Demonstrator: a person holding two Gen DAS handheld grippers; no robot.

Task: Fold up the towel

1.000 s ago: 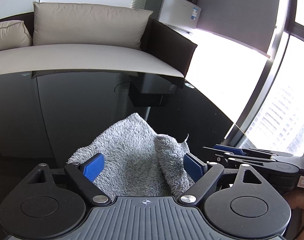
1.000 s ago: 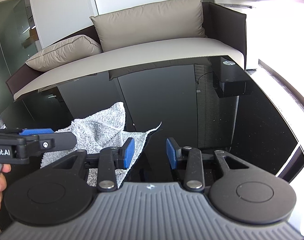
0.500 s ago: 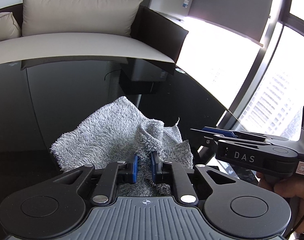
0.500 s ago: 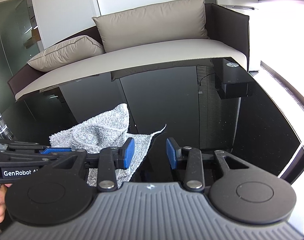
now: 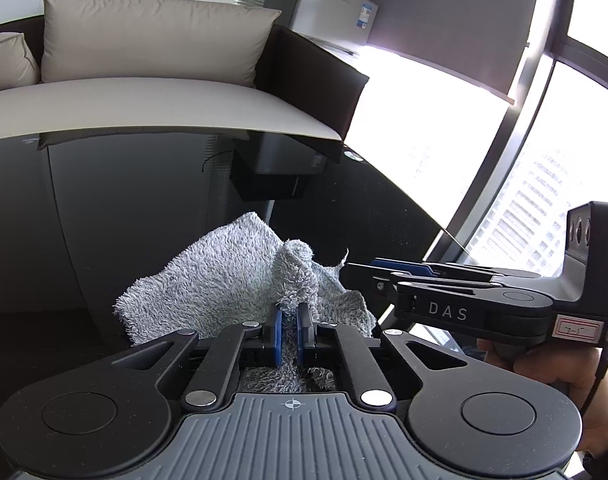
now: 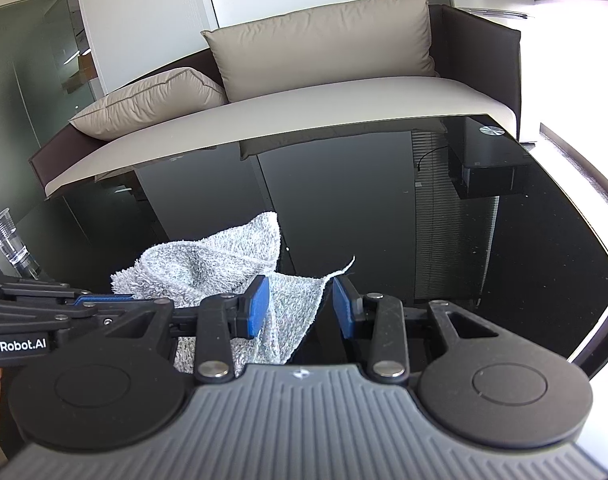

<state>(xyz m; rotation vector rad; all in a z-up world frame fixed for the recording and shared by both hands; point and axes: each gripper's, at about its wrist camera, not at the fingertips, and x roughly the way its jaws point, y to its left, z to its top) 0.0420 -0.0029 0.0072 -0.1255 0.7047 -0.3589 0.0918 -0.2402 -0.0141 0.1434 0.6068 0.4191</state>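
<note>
The left claw [image 5: 290, 334] is clamped on a raised ridge of the grey towel [image 5: 224, 280], its blue pads pressed together with terry pile bunched between them and more cloth spilling back under the fingers. Just to its right, the right claw [image 6: 300, 306] stands with its jaws apart; a thin corner flap of the towel lies between the pads, nearer the left pad, and I cannot tell whether it touches either one. Nothing is gripped on that side.

Beyond both claws the rest of the towel sits rumpled on the glossy black counter [image 6: 504, 264], one corner peaked up ahead of the left claw and a loose thread curling off the far edge of the flap. Further off to the left of the right claw stands a clear plastic cup [image 6: 8, 240], and past the counter's far edge, a sofa [image 5: 152, 92] with beige cushions.

By my reading, folding has barely begun: one hold is secured, no clean crease shows, and the second corner remains to be pinched before any fold can be laid.
</note>
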